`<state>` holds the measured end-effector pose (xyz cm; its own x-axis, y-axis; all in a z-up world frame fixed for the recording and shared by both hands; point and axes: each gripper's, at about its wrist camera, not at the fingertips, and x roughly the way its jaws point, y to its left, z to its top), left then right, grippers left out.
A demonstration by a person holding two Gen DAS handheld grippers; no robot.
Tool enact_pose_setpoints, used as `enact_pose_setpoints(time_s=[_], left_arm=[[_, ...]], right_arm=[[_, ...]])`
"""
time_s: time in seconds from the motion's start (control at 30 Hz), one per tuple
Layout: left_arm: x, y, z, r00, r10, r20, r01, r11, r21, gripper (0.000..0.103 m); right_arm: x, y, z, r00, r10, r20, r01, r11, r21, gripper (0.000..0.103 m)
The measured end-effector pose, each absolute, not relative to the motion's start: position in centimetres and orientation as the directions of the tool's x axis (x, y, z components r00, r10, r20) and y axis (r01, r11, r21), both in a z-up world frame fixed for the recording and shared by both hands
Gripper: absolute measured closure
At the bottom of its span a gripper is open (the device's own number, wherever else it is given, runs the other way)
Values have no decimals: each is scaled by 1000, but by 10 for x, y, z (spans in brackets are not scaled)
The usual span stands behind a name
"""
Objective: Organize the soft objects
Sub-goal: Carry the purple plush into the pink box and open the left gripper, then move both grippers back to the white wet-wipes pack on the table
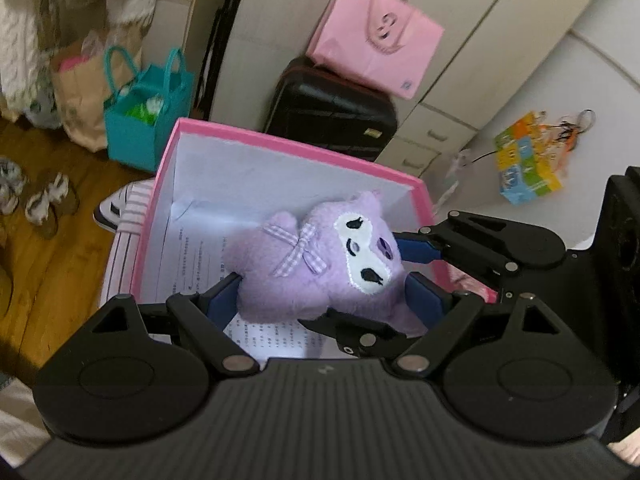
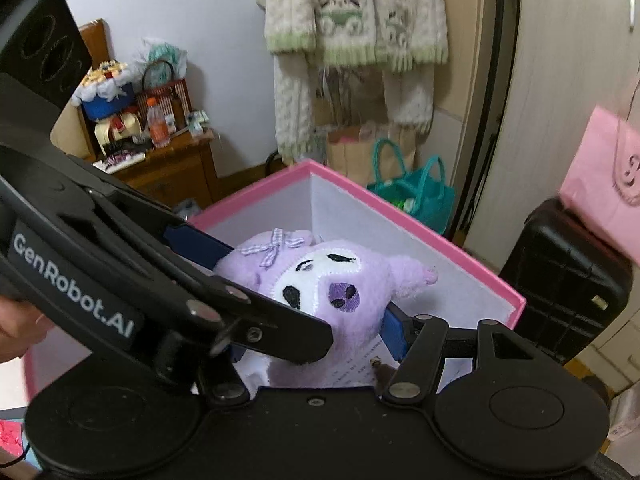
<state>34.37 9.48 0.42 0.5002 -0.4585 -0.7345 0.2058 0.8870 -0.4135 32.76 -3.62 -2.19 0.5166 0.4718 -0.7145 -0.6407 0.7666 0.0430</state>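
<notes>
A purple plush toy (image 1: 320, 264) with a white face and a checked bow hangs over an open pink box (image 1: 280, 142) with white inner walls. My left gripper (image 1: 320, 292) is shut on it, its blue pads (image 1: 222, 296) pressing both flanks. In the right wrist view the plush toy (image 2: 320, 280) faces the camera above the pink box (image 2: 440, 232). My right gripper (image 2: 316, 320) grips it too: one blue pad (image 2: 394, 332) presses its right side, while the other pad is hidden behind the left gripper's arm. A printed paper sheet (image 1: 192, 248) lies in the box.
Behind the box stand a black suitcase (image 1: 332, 112) with a pink paper bag (image 1: 376, 36) on top, and a teal tote (image 1: 144, 120) on the wooden floor. A colourful carton (image 1: 528, 156) lies at right. A cluttered wooden nightstand (image 2: 176, 168) and hanging knitwear (image 2: 352, 40) are farther back.
</notes>
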Motion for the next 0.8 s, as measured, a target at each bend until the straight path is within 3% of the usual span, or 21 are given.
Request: enact_pose_setpoints(time_s=[0.37, 0.57, 0.8], left_arm=[[355, 86, -3, 481, -425, -767, 202, 905, -374, 17], [333, 84, 11, 527, -388, -756, 252, 921, -297, 14], [302, 97, 39, 603, -341, -721, 296, 935, -195, 14]], right_arm=[[354, -32, -45, 439, 427, -791, -687, 726, 11, 32], [334, -30, -39, 497, 369, -785, -692, 714, -103, 27], [306, -50, -21, 540, 377, -752, -664, 740, -106, 27]])
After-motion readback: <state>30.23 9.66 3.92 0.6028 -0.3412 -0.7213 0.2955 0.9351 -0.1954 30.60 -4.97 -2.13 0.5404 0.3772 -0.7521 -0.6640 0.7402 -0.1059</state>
